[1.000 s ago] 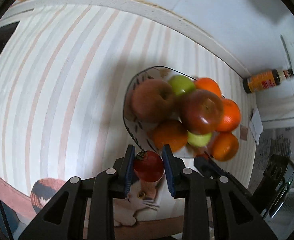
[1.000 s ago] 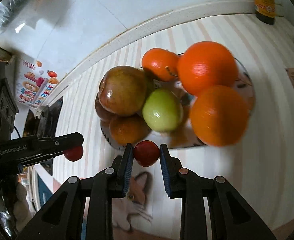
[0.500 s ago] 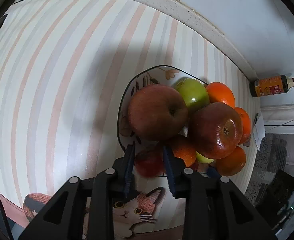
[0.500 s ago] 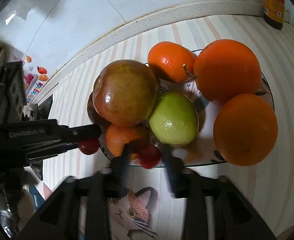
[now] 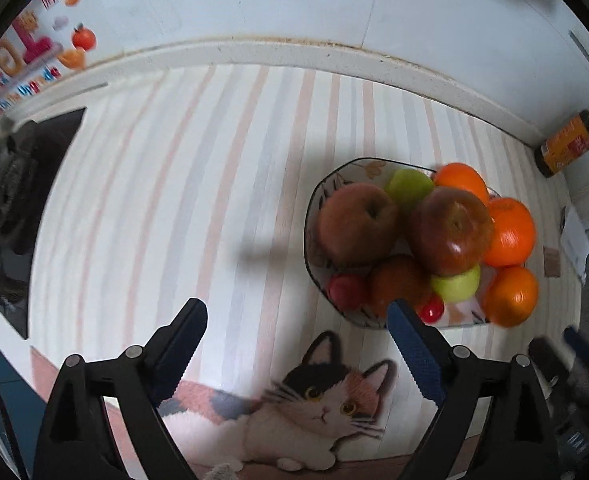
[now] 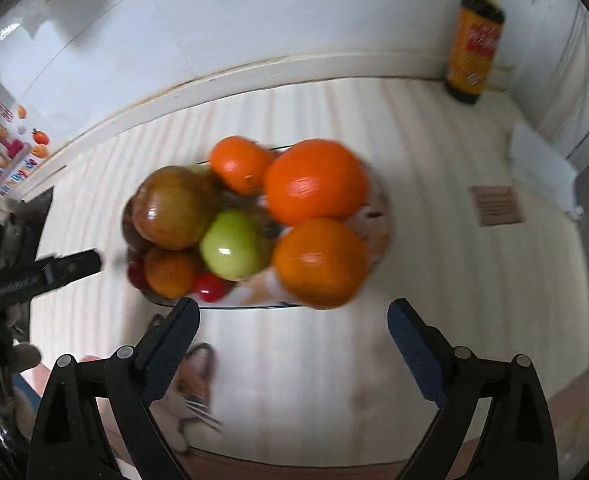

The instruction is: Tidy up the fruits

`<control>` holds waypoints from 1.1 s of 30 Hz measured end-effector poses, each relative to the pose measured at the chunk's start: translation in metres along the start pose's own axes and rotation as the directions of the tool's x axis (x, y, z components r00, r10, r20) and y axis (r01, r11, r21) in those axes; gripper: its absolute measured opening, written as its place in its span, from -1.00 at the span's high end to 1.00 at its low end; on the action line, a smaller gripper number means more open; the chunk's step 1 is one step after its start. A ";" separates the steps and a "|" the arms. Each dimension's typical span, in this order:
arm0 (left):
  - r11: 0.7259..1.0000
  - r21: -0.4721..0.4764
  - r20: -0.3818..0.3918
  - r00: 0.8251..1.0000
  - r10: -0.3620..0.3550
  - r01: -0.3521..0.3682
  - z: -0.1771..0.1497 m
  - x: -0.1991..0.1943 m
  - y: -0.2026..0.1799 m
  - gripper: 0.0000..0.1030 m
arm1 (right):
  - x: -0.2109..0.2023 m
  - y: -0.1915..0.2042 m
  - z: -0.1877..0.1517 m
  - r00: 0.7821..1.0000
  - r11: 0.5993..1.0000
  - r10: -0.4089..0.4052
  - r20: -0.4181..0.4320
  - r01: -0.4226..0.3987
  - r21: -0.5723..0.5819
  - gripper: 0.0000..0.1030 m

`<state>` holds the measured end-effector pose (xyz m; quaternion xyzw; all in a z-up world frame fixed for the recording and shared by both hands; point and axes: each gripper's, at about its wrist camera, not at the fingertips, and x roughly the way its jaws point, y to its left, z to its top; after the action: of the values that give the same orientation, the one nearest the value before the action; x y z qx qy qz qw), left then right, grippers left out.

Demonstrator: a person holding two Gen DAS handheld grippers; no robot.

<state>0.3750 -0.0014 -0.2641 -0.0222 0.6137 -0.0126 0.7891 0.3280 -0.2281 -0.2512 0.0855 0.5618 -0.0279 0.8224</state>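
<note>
Both opening, nothing between jaws: left hand-held gripper [image 5: 296,316], right hand-held gripper [image 6: 294,316]; two cherry tomatoes [image 5: 347,290] on plate [image 5: 314,200].

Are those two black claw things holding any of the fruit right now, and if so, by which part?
Nothing is held. The left hand-held gripper and the right hand-held gripper are both opening with nothing between their fingers; the small red fruits lie on the plate.

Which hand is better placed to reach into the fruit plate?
Right, likely: the plate lies centred ahead of the right gripper but off to one side of the left gripper. Both jaws are opening, empty.
</note>
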 end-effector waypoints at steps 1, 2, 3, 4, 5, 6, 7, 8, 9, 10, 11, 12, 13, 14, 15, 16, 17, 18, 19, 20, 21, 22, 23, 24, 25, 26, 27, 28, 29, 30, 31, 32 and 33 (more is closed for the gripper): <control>1.000 0.004 0.007 1.000 0.005 -0.005 -0.003 -0.004 -0.002 -0.79 | -0.005 -0.002 0.001 1.000 1.000 -0.010 0.012 0.011 -0.012 -0.89; 1.000 0.005 0.016 1.000 0.009 -0.009 -0.006 -0.009 -0.005 -0.79 | -0.009 -0.003 0.001 1.000 1.000 -0.015 0.021 0.016 -0.019 -0.89; 1.000 0.005 0.023 1.000 0.010 -0.010 -0.009 -0.015 -0.007 -0.79 | -0.015 -0.004 0.001 0.999 0.999 -0.015 0.031 0.016 -0.029 -0.89; 1.000 0.004 0.032 0.999 0.007 -0.007 -0.012 -0.020 -0.008 -0.79 | -0.019 -0.007 0.001 0.999 0.999 -0.010 0.035 0.011 -0.034 -0.89; 1.000 0.002 0.047 0.999 0.007 -0.007 -0.015 -0.027 -0.009 -0.79 | -0.022 -0.005 0.001 0.999 0.999 -0.006 0.037 0.008 -0.036 -0.89; 1.000 0.004 0.061 0.998 0.008 -0.008 -0.018 -0.034 -0.011 -0.79 | -0.026 -0.006 -0.001 0.999 0.999 -0.001 0.043 0.003 -0.036 -0.89; 1.000 0.004 0.081 0.997 0.013 -0.013 -0.022 -0.044 -0.012 -0.79 | -0.032 -0.007 -0.002 0.999 0.999 0.002 0.052 0.000 -0.042 -0.89; 1.000 0.004 0.096 0.995 0.016 -0.017 -0.024 -0.050 -0.014 -0.79 | -0.037 -0.007 -0.003 0.998 0.999 0.003 0.058 0.000 -0.046 -0.89; 1.000 0.005 0.115 0.993 0.022 -0.023 -0.029 -0.059 -0.015 -0.79 | -0.043 -0.007 -0.005 0.998 0.999 0.003 0.067 0.000 -0.048 -0.89; 1.000 0.001 0.133 0.991 0.027 -0.027 -0.034 -0.069 -0.014 -0.79 | -0.051 -0.007 -0.007 0.997 0.999 0.006 0.075 -0.002 -0.050 -0.89; 1.000 -0.002 0.149 0.989 0.024 -0.024 -0.038 -0.078 -0.014 -0.79 | -0.058 -0.007 -0.009 0.997 0.999 0.008 0.080 -0.004 -0.052 -0.89; 1.000 0.000 0.165 0.986 0.022 -0.022 -0.044 -0.088 -0.013 -0.79 | -0.068 -0.007 -0.014 0.996 0.999 0.010 0.093 -0.005 -0.053 -0.89; 1.000 0.005 0.182 0.983 0.023 -0.024 -0.050 -0.097 -0.014 -0.79 | -0.076 -0.006 -0.017 0.995 0.998 0.009 0.103 -0.003 -0.057 -0.89; 0.999 0.012 0.202 0.979 0.027 -0.030 -0.056 -0.107 -0.013 -0.79 | -0.082 -0.005 -0.020 0.994 0.998 0.012 0.111 -0.005 -0.061 -0.89; 0.999 0.021 0.221 0.975 0.028 -0.034 -0.062 -0.116 -0.012 -0.79 | -0.092 -0.004 -0.025 0.992 0.998 0.015 0.124 -0.008 -0.061 -0.89; 0.999 0.026 0.234 0.972 0.029 -0.036 -0.068 -0.124 -0.012 -0.79 | -0.102 -0.002 -0.031 0.990 0.998 0.015 0.138 -0.007 -0.061 -0.89; 0.999 0.032 0.248 0.968 0.028 -0.037 -0.074 -0.132 -0.011 -0.79 | -0.111 0.001 -0.036 0.989 0.998 0.014 0.149 -0.005 -0.064 -0.89; 0.999 0.039 0.258 0.966 0.023 -0.034 -0.080 -0.139 -0.009 -0.79 | -0.124 0.004 -0.044 0.986 0.998 0.009 0.166 0.002 -0.067 -0.89; 0.998 0.048 0.267 0.964 0.016 -0.030 -0.088 -0.148 -0.007 -0.79 | -0.133 0.006 -0.050 0.984 0.998 0.010 0.178 0.002 -0.067 -0.89; 0.998 0.052 0.275 0.961 0.016 -0.032 -0.093 -0.154 -0.006 -0.79 | -0.140 0.008 -0.054 0.983 0.998 0.011 0.185 0.001 -0.067 -0.89; 0.998 0.059 0.285 0.958 0.016 -0.035 -0.099 -0.160 -0.005 -0.79 | -0.153 0.011 -0.063 0.981 0.998 0.011 0.196 0.002 -0.067 -0.89; 0.997 0.065 0.293 0.956 0.014 -0.034 -0.105 -0.167 -0.003 -0.79 | -0.161 0.013 -0.070 0.979 0.998 0.015 0.203 -0.001 -0.065 -0.89; 0.997 0.068 0.304 0.953 0.005 -0.027 -0.113 -0.176 -0.001 -0.79 | -0.168 0.014 -0.076 0.978 0.998 0.019 0.210 -0.005 -0.065 -0.89; 0.997 0.069 0.313 0.950 0.001 -0.024 -0.119 -0.181 0.001 -0.79 | -0.177 0.016 -0.083 0.975 0.998 0.017 0.221 -0.002 -0.066 -0.89; 0.997 0.072 0.324 0.946 -0.004 -0.021 -0.126 -0.188 0.002 -0.79 | -0.188 0.018 -0.092 0.972 0.998 0.013 0.236 0.003 -0.067 -0.89; 0.997 0.075 0.332 0.943 -0.009 -0.017 -0.133 -0.195 0.003 -0.79 | -0.197 0.019 -0.100 0.969 0.998 0.013 0.246 0.003 -0.066 -0.89; 0.997 0.079 0.341 0.940 -0.018 -0.010 -0.141 -0.204 0.004 -0.79 | -0.206 0.020 -0.106 0.967 0.998 0.013 0.253 0.003 -0.064 -0.89; 0.997 0.082 0.348 0.937 -0.021 -0.008 -0.147 -0.210 0.003 -0.79 | -0.217 0.021 -0.115 0.964 0.998 0.012 0.264 0.004 -0.062 -0.89; 0.996 0.089 0.359 0.933 -0.026 -0.007 -0.156 -0.219 0.004 -0.79 | -0.225 0.022 -0.122 0.962 0.998 0.011 0.274 0.006 -0.061 -0.89; 0.996 0.093 0.366 0.930 -0.032 -0.002 -0.161 -0.224 0.005 -0.79 | -0.235 0.024 -0.130 0.958 0.998 0.009 0.285 0.009 -0.063 -0.89; 0.995 0.097 0.376 0.926 -0.038 0.002 -0.168 -0.232 0.005 -0.79 | -0.246 0.025 -0.139 0.955 0.998 0.005 0.298 0.015 -0.066 -0.89; 0.995 0.101 0.385 0.922 -0.041 0.002 -0.175 -0.239 0.005 -0.79 | -0.256 0.026 -0.147 0.951 0.998 0.006 0.308 0.015 -0.066 -0.89; 0.994 0.106 0.392 0.919 -0.046 0.005 -0.181 -0.244 0.005 -0.79 | -0.263 0.027 -0.153 0.949 0.998 0.008 0.314 0.013 -0.067 -0.89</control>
<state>0.1396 0.0115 -0.0725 0.0084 0.4406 -0.0497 0.8963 0.0945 -0.1883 -0.0579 0.0513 0.4246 -0.0230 0.9037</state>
